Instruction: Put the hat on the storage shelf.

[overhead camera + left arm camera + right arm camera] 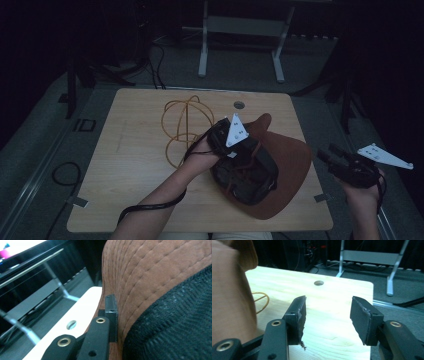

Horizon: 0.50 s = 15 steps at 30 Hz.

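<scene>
A brown suede hat (292, 155) lies upside down on the wooden table (135, 165), its black lining (250, 177) facing up. My left gripper (245, 149) is at the hat's far inner edge, shut on the brim. In the left gripper view one black jaw presses flat against the stitched brown brim (150, 277), and the other jaw is hidden behind it. My right gripper (326, 153) hovers off the table's right edge, beside the hat. Its jaws stand wide open with nothing between them (327, 315), and the hat (229, 297) is at its left.
A thin gold wire frame (182, 127) lies on the table left of the hat, and part of the wire frame (260, 301) also shows in the right gripper view. A round cable hole (239, 105) is near the far edge. A grey metal stand (240, 30) is on the floor beyond.
</scene>
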Each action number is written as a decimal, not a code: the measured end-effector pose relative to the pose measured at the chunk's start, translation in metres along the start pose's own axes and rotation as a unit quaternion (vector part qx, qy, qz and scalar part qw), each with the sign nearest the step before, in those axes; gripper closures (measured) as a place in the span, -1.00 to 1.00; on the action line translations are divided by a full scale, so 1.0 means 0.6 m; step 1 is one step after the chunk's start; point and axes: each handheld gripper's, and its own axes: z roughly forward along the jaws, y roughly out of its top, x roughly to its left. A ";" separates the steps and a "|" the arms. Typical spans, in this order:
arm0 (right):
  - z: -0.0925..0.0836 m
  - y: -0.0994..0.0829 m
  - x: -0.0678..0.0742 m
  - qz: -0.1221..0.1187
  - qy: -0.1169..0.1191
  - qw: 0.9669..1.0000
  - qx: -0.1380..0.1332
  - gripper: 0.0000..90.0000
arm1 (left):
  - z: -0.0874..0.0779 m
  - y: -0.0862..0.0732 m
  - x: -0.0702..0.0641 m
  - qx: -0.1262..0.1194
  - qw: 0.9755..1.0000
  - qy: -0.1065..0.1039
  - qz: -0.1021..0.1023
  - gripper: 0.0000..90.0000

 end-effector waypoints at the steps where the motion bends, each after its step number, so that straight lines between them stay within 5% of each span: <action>1: 0.005 -0.002 -0.001 -0.001 0.004 1.000 0.005 0.02 | -0.003 -0.001 -0.002 -0.007 1.000 -0.009 0.005 0.94; 3: 0.015 -0.005 0.000 -0.006 0.016 1.000 0.010 0.02 | -0.007 -0.002 -0.003 -0.018 0.999 -0.028 0.010 0.94; 7: 0.029 -0.011 0.015 -0.020 0.089 0.996 0.010 -0.03 | -0.020 -0.010 -0.001 -0.067 0.995 -0.073 0.017 0.94; 11: 0.037 -0.015 0.040 -0.056 0.153 0.987 0.005 0.01 | -0.029 -0.020 0.008 -0.110 0.987 -0.114 -0.001 0.94; 13: 0.042 -0.017 0.055 -0.071 0.167 0.983 0.004 0.04 | -0.032 -0.023 0.009 -0.126 0.983 -0.134 -0.005 0.94; 15: 0.047 -0.018 0.068 -0.078 0.187 0.979 0.002 0.04 | -0.031 -0.022 0.005 -0.128 0.982 -0.142 0.001 0.94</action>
